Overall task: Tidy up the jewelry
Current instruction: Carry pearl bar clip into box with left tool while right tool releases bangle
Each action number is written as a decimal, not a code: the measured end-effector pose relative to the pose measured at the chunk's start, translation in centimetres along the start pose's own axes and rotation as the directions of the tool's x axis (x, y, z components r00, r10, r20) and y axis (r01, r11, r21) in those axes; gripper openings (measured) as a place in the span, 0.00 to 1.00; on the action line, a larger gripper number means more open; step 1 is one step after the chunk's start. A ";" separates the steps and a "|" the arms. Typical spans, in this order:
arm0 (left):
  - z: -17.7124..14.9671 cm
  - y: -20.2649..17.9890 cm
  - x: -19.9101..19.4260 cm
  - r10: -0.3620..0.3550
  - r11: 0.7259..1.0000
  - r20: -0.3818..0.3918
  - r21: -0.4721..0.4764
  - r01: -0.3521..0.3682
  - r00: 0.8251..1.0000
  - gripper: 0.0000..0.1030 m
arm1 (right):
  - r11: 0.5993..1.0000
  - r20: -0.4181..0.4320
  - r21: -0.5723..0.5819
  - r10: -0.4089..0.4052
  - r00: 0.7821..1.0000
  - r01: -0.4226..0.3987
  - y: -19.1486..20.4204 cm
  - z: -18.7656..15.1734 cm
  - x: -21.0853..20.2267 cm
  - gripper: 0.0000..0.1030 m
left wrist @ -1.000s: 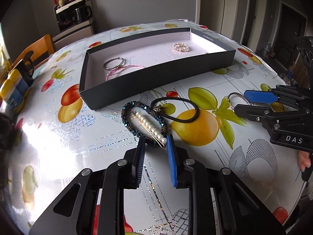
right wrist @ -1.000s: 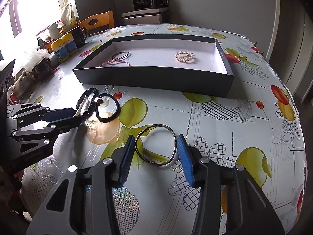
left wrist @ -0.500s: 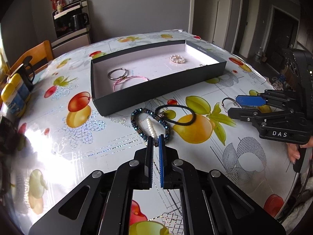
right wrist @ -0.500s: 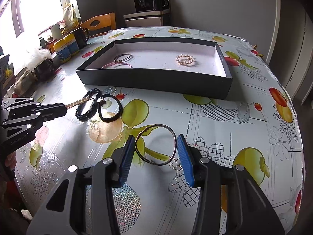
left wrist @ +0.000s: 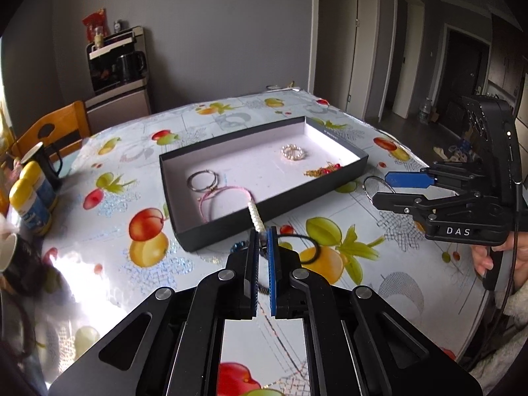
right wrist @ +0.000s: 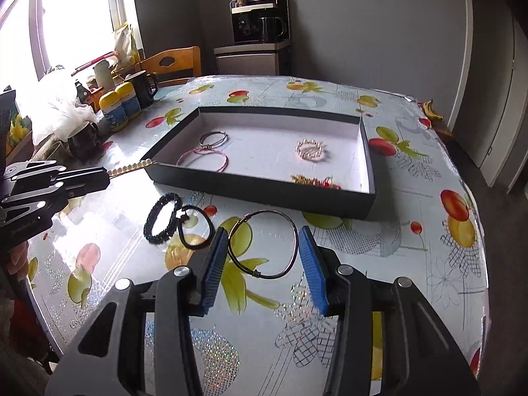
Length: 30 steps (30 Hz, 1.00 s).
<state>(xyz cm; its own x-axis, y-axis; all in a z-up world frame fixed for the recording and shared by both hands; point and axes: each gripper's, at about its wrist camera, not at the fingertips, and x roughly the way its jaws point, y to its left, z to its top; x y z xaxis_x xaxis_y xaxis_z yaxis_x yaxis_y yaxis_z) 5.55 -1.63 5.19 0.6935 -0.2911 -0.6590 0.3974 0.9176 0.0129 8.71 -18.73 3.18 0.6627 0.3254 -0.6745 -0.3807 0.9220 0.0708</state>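
My left gripper (left wrist: 262,236) is shut on a pearl hair clip (left wrist: 255,215) and holds it above the table, its tip near the front wall of the black tray (left wrist: 274,213). It also shows in the right wrist view (right wrist: 130,167). The tray (right wrist: 260,187) holds silver rings (left wrist: 202,180), a pink cord bracelet (left wrist: 224,196), a pearl ring piece (left wrist: 293,152) and a gold chain with red beads (left wrist: 325,169). My right gripper (right wrist: 263,235) is open around a thin wire bangle (right wrist: 264,244) on the table. A dark beaded bracelet (right wrist: 162,217) and a black hair tie (right wrist: 194,226) lie beside it.
Yellow-capped bottles (right wrist: 119,105) and black mugs (right wrist: 143,84) stand at the table's far left edge by a wooden chair (right wrist: 171,64). A plastic bag (right wrist: 62,99) lies near the window. The table edge curves off at the right (right wrist: 478,231).
My left gripper closed on the pearl clip and lifted it off the beaded bracelet, moving up and toward the tray. The right gripper stays open around the bangle.
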 end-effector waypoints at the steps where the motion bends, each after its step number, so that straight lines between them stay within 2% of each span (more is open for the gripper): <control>1: 0.7 0.2 0.5 -0.003 1.000 0.003 0.005 0.003 1.000 0.05 | 1.000 0.009 -0.002 -0.002 1.000 0.002 0.0 0.7 0.1 0.43; 5: 3.7 1.2 2.9 -0.011 1.000 -0.001 0.015 0.011 1.000 0.05 | 1.000 0.027 -0.005 -0.014 1.000 0.015 -0.3 3.1 1.1 0.43; 10: 7.5 2.5 7.4 -0.017 1.000 -0.022 0.012 0.017 1.000 0.05 | 0.999 0.014 0.000 -0.052 0.999 0.052 -0.8 6.1 4.5 0.43; 14: 9.3 3.1 11.5 -0.002 1.000 -0.086 0.015 0.003 0.996 0.05 | 0.999 -0.026 0.026 -0.028 0.999 0.029 -1.3 7.6 7.7 0.43; 20: 9.3 4.5 16.7 0.014 1.000 -0.199 0.000 -0.015 0.980 0.05 | 0.999 -0.128 0.050 -0.014 0.992 0.020 -2.0 7.9 11.8 0.43; 23: 9.3 4.3 17.9 0.034 0.999 -0.218 0.030 -0.028 0.975 0.05 | 0.999 -0.170 0.047 -0.003 0.986 0.011 -1.9 7.6 12.9 0.43; 30: 8.6 3.7 19.2 0.005 0.999 -0.267 0.038 0.005 0.964 0.05 | 0.999 -0.229 0.054 0.010 0.973 0.003 -2.1 7.1 14.2 0.43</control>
<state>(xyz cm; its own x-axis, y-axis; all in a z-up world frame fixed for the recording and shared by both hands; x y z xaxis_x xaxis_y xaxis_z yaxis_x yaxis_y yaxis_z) 25.56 -6.13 -0.95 0.5098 -0.2037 -0.8358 0.4238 0.9050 0.0379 23.52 -14.59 -1.33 0.4933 0.2775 -0.8244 -0.3433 0.9329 0.1086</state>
